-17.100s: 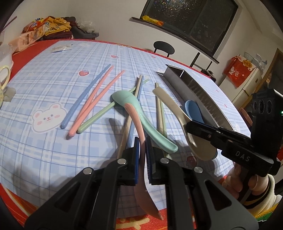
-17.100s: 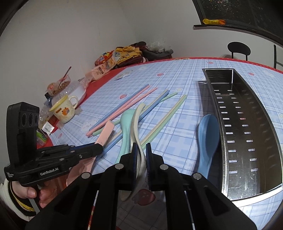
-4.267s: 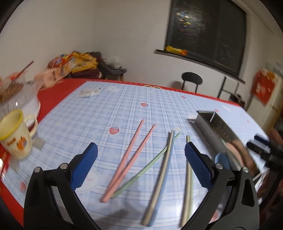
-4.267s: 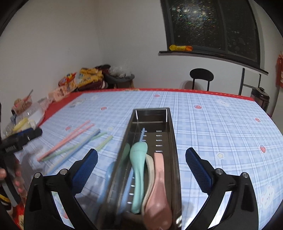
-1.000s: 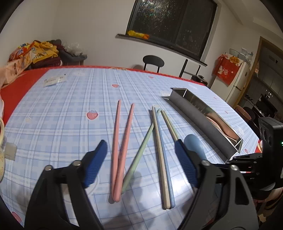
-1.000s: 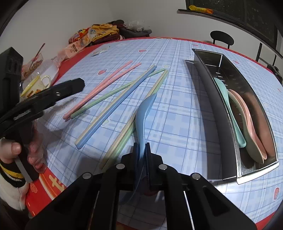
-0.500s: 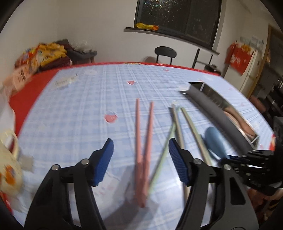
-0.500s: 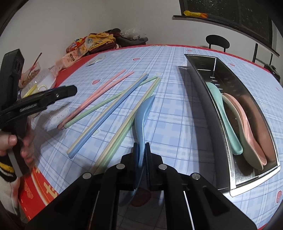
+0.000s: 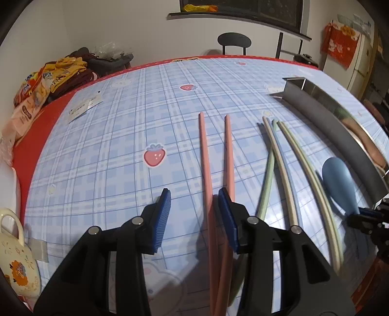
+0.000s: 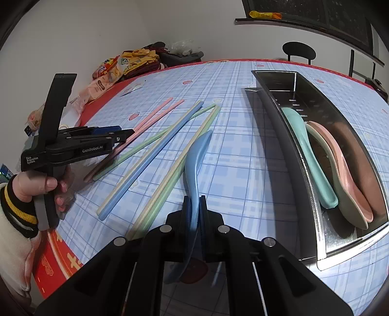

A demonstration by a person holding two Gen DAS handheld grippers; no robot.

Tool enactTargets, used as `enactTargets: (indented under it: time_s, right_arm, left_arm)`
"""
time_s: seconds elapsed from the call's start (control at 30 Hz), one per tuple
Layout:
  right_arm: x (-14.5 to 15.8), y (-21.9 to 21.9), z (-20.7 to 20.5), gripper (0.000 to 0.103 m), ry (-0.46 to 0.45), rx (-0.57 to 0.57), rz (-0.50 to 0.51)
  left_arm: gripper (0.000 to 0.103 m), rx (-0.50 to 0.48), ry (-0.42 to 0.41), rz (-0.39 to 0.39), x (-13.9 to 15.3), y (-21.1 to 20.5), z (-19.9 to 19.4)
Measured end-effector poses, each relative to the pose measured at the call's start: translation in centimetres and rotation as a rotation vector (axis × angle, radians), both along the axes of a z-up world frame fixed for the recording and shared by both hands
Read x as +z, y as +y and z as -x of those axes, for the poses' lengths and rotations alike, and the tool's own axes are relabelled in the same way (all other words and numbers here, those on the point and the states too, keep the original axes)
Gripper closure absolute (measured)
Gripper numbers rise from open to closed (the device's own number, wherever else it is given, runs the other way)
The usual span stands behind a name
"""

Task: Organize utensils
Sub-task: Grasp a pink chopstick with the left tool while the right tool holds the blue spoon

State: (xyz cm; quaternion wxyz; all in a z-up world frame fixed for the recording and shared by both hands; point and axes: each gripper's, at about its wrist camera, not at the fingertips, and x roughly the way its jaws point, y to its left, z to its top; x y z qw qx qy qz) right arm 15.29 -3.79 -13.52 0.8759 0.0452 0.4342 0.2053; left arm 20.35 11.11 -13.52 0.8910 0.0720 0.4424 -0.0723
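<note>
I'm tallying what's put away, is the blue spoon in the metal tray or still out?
Out. The blue spoon lies on the tablecloth beside the metal tray, its handle clamped in the right gripper.

Indoor artificial light falls from above, bright and fairly even on the table (image 9: 109, 150), whose plaid cloth shows no strong glare. The window (image 10: 345, 14) is black. Soft dark shadows lie under the left gripper (image 9: 194, 206) and under the right gripper (image 10: 193, 204). The metal tray (image 10: 323, 233) gleams along its rim and is dim inside. Both fisheye views bend straight edges, and their corners go black. In the left wrist view the chopsticks (image 9: 206, 170) smear slightly near the bottom; the right wrist view is sharper
</note>
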Motion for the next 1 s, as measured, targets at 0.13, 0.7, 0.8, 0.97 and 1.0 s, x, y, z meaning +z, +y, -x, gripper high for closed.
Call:
enactTargets:
  time_s: [0.13, 0.7, 0.8, 0.97, 1.0]
  right_arm:
    - [0.0, -0.2, 0.0, 0.095, 0.006, 0.000, -0.019]
    - [-0.1, -0.4, -0.1, 0.093, 0.013, 0.002, -0.045]
    - [-0.1, -0.6, 0.0, 0.093, 0.017, 0.002, -0.057]
    - [-0.2, -0.7, -0.1, 0.093, 0.019, 0.002, -0.064]
    - [-0.2, -0.7, -0.1, 0.095, 0.020, 0.004, -0.066]
  left_arm:
    - [0.068, -0.026, 0.001, -0.033, 0.0, -0.5, 0.4]
    - [0.089, -0.134, -0.012, -0.200, -0.1, -3.3, -0.6]
    - [0.092, -0.135, -0.019, -0.190, -0.2, -3.5, -0.5]
    - [0.093, -0.101, -0.002, -0.090, 0.2, -1.8, 0.3]
    - [0.093, -0.091, -0.008, -0.059, 0.5, -1.2, 0.8]
